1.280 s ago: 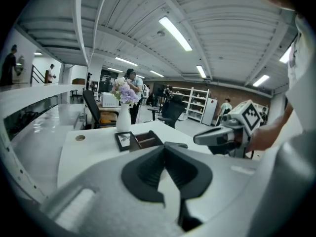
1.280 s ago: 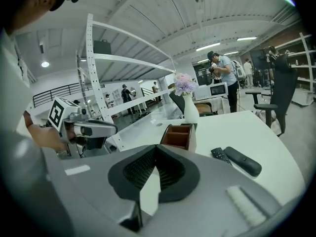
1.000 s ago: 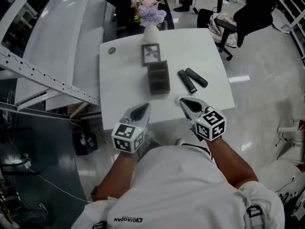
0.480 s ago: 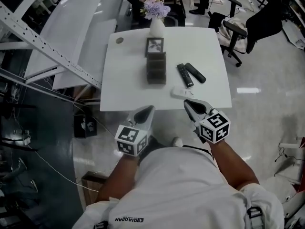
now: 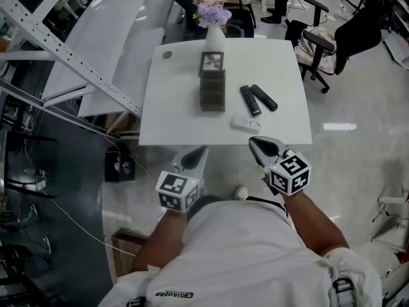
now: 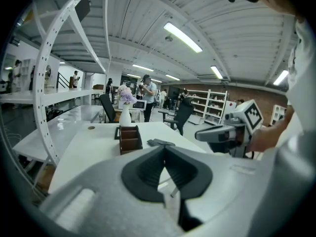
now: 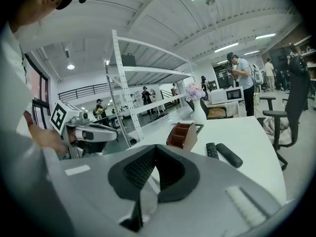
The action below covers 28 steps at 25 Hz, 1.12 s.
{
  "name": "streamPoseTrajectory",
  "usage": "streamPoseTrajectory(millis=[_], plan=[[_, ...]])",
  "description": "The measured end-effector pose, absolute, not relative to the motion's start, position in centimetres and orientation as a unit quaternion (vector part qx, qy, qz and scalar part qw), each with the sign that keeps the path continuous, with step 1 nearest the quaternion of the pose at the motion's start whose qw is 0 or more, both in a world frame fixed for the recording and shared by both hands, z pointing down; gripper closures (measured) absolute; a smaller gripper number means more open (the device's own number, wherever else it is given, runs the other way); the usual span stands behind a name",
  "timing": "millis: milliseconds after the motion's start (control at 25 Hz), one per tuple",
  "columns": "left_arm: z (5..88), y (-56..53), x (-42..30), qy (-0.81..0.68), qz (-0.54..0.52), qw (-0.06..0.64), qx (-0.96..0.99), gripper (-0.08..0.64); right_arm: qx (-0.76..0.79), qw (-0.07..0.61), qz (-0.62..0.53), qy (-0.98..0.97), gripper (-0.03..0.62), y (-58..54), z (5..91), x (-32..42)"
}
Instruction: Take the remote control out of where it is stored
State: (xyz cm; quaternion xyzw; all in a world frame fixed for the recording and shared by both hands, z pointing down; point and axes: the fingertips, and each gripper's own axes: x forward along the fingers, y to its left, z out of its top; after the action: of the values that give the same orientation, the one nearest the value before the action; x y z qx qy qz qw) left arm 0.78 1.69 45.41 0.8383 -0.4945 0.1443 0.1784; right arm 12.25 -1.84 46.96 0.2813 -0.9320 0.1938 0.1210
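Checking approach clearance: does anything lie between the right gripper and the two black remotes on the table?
Yes. A small white object lies near the front edge of the table, roughly between the right gripper and the black remotes. Nothing else visible blocks that path.

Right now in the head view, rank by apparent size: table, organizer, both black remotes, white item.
1. table
2. organizer
3. buttoned remote and smooth remote, too alike to rank
4. white item, smallest

Open lab, metal shelving (image 7: pixel 148 70), office chairs (image 5: pixel 314 43)
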Motion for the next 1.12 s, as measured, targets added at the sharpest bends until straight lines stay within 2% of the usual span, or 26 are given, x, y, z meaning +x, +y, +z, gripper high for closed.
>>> streamPoseTrajectory(millis=[640,1120], plan=[[44.5,0.1,-3.9,-0.446,0.158,0.166,0.865,0.557,0.331,0.120,0.186,-0.917,0.588,-2.4,46.1,7.0],[44.6,0.1,-5.9,-0.430,0.154,0.168,0.874,0.557,0.358,0.130,0.189,-0.905,0.588,-2.2,46.4,5.8]])
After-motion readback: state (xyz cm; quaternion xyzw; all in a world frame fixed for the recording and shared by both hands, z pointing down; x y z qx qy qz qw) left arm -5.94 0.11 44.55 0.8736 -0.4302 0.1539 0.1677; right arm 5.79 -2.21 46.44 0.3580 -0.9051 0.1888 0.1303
